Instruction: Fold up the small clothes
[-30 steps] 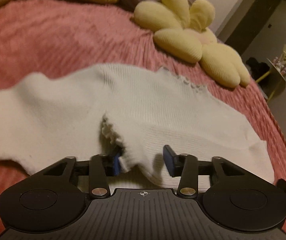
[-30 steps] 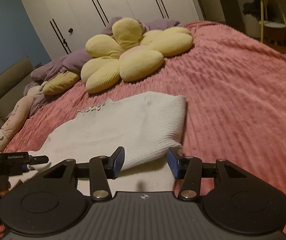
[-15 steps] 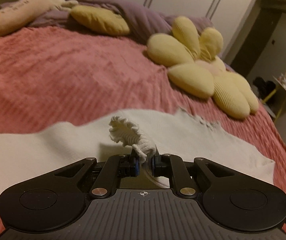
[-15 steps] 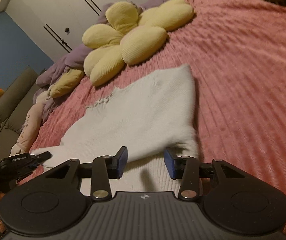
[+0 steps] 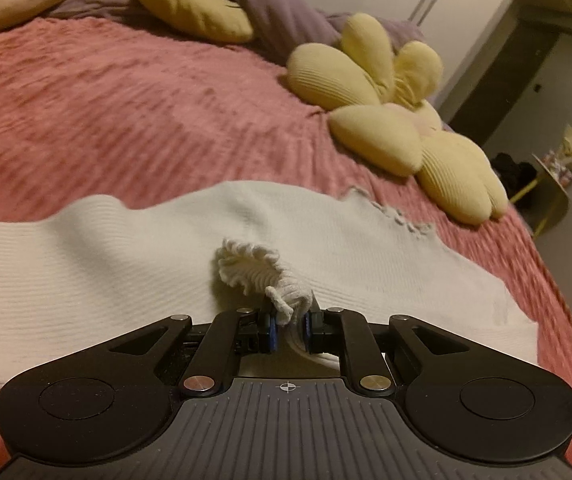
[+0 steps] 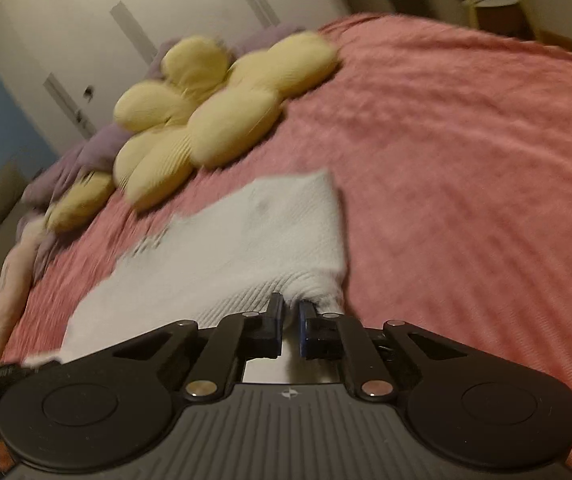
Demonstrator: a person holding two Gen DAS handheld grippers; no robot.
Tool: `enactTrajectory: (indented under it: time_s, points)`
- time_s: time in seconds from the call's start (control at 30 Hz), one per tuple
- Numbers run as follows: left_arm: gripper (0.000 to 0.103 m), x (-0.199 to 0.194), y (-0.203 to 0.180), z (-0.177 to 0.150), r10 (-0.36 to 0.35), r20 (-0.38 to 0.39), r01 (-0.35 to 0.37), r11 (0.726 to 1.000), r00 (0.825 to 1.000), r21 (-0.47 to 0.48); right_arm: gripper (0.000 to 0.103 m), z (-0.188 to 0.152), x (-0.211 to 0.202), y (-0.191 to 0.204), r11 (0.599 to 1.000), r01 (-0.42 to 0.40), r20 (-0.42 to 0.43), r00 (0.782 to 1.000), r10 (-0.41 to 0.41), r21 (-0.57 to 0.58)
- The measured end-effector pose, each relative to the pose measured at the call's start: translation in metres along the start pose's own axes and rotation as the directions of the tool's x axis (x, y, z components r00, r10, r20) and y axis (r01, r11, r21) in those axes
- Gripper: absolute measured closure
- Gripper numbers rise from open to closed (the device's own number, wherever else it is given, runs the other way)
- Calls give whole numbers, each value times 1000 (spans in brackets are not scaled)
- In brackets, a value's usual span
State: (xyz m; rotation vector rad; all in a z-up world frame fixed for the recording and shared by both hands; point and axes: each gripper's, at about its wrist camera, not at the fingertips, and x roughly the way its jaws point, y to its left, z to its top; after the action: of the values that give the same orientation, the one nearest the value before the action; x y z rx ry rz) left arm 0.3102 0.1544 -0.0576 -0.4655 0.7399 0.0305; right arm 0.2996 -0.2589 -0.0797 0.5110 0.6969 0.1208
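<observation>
Lying mostly flat at frame centre, the white knit top [image 5: 165, 264] is clamped by the left gripper [image 5: 289, 326] at a frilled cuff [image 5: 251, 272] and by the right gripper [image 6: 292, 330] at a corner, its folding judged barely begun.

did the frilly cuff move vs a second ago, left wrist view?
Yes. The frilly cuff, pinched in the left tongs, has lifted off the white top lying on the pink bedspread.

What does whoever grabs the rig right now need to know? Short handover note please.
Left gripper: shut on the frilled cuff of the white knit top.
Right gripper: shut on the top's near corner on its own side.
Top lies spread on the pink bedspread, flower cushion beyond it.
Done: both grips taken. No fold of the body is visible.
Left: probably bring the sleeve in over the body, then fold the body and smooth it.
</observation>
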Motion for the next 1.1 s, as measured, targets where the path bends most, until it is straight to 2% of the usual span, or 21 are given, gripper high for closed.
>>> enactTrajectory:
  time_s: [0.1, 0.27, 0.37, 0.43, 0.47, 0.57, 0.63, 0.73, 0.83, 0.9, 1.0, 1.1]
  points:
    - [88, 9, -4, -3, 32, -19, -31, 999, 999, 43, 99, -2, 5, -11, 1000, 26, -11, 1000, -26, 12]
    - [84, 9, 6, -3, 12, -28, -12, 1000, 1000, -6, 99, -6, 9, -10, 997, 30, -4, 1000, -31, -66]
    - [77, 8, 3, 0, 43, -40, -42, 999, 998, 9, 99, -8, 9, -4, 992, 42, -5, 999, -43, -117]
    - [70, 0, 2, 3, 63, -28, -63, 998, 998, 4, 95, -8, 5, 0, 989, 42, -25, 999, -46, -142]
    - [63, -4, 2, 5, 90, -12, -90, 996, 996, 14, 94, -7, 1, 1, 989, 41, -32, 998, -46, -143]
    - [62, -15, 7, 10, 140, 12, -141, 989, 990, 39, 84, -7, -17, 8, 985, 38, -39, 998, -46, -170]
    - [62, -19, 10, 12, 148, -1, -148, 989, 989, 16, 77, -8, -30, 13, 977, 50, -8, 999, -52, -206]
    - [61, -21, 3, 10, 145, -4, -145, 989, 989, 6, 77, -6, -40, 25, 962, 79, 53, 996, -68, -260]
    - [53, -14, -10, 4, 143, -19, -142, 989, 990, 38, 77, -8, -30, 45, 937, 83, 46, 996, -71, -341]
    - [52, -5, -17, 0, 169, -36, -166, 984, 985, 71, 77, -15, -14, 57, 912, 72, 19, 997, -71, -405]
    - [52, 5, -23, -5, 211, -39, -204, 971, 977, 128, 77, -19, 11, 66, 884, 96, -17, 993, -117, -457]
    - [52, 10, -22, -4, 217, -38, -210, 968, 976, 136, 78, -20, 26, 67, 868, 123, -10, 989, -146, -480]
